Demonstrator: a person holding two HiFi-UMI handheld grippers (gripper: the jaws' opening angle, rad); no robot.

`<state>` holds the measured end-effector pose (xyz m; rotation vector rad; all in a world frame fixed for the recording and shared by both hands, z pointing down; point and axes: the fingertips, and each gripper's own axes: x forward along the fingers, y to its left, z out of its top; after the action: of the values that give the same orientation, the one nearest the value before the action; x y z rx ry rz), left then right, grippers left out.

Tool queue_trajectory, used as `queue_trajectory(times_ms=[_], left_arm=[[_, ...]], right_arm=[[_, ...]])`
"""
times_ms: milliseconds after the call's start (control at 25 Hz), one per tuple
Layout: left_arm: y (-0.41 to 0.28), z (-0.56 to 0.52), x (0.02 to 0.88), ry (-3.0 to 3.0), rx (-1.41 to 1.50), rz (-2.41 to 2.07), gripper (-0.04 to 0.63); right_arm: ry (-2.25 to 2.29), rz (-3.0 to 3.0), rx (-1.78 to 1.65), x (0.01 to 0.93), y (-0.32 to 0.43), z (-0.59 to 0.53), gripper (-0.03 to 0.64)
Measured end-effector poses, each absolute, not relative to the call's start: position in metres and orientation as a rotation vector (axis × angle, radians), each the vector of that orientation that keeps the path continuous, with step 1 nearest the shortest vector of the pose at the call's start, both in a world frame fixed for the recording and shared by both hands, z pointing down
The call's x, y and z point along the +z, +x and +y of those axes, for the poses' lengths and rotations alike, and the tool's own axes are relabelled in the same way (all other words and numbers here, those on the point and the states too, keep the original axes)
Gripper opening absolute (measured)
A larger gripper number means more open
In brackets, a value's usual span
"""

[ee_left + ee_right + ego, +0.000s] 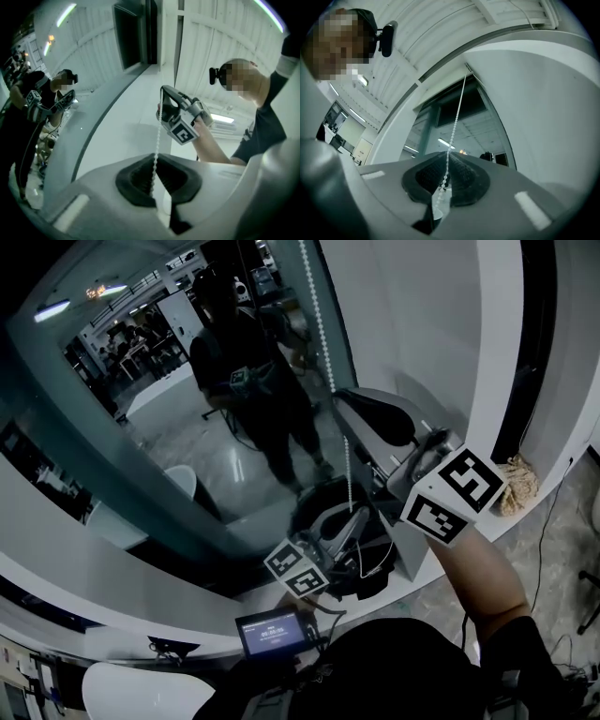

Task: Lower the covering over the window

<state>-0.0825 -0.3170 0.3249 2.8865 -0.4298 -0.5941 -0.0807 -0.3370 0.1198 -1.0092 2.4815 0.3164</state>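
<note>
**Hand over hand at the window (169, 427)**

Against its dark, reflective glass, both sets of fingers are clamped on the bead chain (319, 334): your left gripper (154, 157) low, your right gripper (449, 154) above it. The chain climbs to the window's top corner; the covering itself isn't clearly shown. You're likely mid-pull: loosen the left, then draw the right straight down.

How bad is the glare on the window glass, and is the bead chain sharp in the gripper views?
Head view: the window glass mirrors the room and its ceiling lights; the bead chain shows bright. Left gripper view: chain crisp in the shut left gripper, edges bowed. Right gripper view: chain clear in the shut right gripper against dark glass.
</note>
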Motion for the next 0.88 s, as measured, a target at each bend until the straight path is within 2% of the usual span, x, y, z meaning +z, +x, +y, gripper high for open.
queue_trajectory(times_ms=[280, 400, 560, 680, 760, 880], left_arm=[[-0.128, -0.345, 0.351, 2.84, -0.559, -0.838, 0.003], [-0.162, -0.356, 0.354, 2.802, -0.58, -0.986, 0.051], [-0.218, -0.37, 0.337, 2.678, -0.725, -1.296, 0.054], [-0.246, -0.376, 0.311, 2.649, -0.82, -1.467, 0.118], [-0.236, -0.376, 0.304, 2.735, -0.786, -1.344, 0.131], [-0.187, -0.364, 0.346, 2.91, -0.403, -0.793, 0.161]], right_arm=[[-1.2, 2.557, 0.373, 0.178, -0.045, -0.335, 0.012], [-1.274, 2.585, 0.389, 0.214, -0.051, -0.339, 0.012], [-1.252, 2.608, 0.358, 0.221, -0.057, -0.338, 0.012], [-1.242, 2.623, 0.4, 0.216, -0.062, -0.338, 0.014], [-1.264, 2.605, 0.413, 0.211, -0.061, -0.341, 0.014], [-1.287, 2.547, 0.35, 0.207, -0.06, -0.349, 0.015]])
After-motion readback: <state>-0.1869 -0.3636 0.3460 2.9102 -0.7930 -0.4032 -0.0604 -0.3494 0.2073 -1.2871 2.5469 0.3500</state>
